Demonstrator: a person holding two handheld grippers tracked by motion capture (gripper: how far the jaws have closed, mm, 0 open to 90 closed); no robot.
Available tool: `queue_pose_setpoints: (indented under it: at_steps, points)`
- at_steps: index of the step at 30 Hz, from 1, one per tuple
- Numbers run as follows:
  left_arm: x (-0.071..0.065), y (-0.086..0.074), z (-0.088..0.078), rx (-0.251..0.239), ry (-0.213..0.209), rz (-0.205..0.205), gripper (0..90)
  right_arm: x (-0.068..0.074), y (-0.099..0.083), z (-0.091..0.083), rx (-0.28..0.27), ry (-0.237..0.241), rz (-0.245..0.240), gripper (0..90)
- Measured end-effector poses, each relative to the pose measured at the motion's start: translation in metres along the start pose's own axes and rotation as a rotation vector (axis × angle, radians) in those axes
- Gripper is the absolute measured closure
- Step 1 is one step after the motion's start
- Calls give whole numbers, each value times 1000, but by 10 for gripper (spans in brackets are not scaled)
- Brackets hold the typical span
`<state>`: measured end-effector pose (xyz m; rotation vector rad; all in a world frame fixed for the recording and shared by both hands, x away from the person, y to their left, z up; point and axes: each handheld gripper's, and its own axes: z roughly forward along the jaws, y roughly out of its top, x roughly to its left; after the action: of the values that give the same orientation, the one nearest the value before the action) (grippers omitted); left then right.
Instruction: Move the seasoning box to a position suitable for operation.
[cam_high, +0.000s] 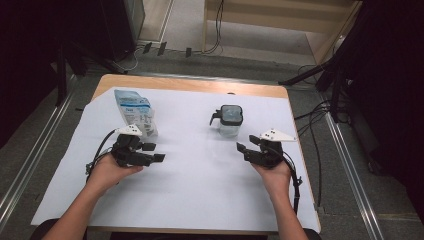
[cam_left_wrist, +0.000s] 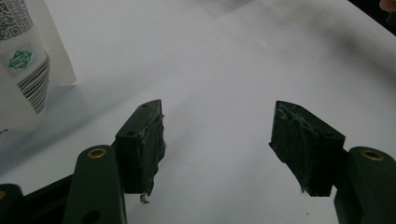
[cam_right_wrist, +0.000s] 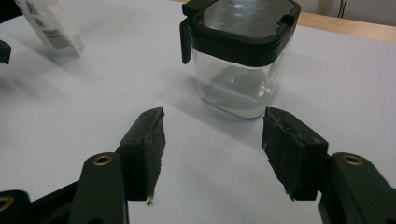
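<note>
Your two grippers rest low over the white sheet (cam_high: 200, 165): left gripper (cam_high: 154, 152) and right gripper (cam_high: 246, 149), both released, jaws apart, grasping nothing. Beyond them stand one printed pouch (cam_high: 135, 112), just beside the left gripper, and one clear jar (cam_high: 230, 121) with black lid, ahead of the right. Barcode detail on the pouch appears in the left gripper view; the jar's spoon handle appears in the right gripper view.

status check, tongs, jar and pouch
Left tongs open, empty. Right tongs open, empty, short of jar. Jar lid on. Pouch upright beyond left tongs. Nothing between.
</note>
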<state>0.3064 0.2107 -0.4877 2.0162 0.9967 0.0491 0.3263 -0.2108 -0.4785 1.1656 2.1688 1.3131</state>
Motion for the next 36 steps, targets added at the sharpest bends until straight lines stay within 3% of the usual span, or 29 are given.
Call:
queue_pose_setpoints:
  at_steps: [13,19,28,33,36]
  points:
    - [-1,1,-1,-5,3,-6,342,0,0,2,-3,-7,3,360]
    - [1,2,-1,-12,9,-20,334,-3,1,5,-10,-23,40,286]
    - [-2,1,0,9,5,-19,335,-7,7,14,-55,-61,103,184]
    - [-4,1,-4,-7,-9,-31,335,-7,10,20,-71,-93,105,155]
    - [-5,-2,-5,-7,-6,-39,335,-7,14,29,-49,-126,94,156]
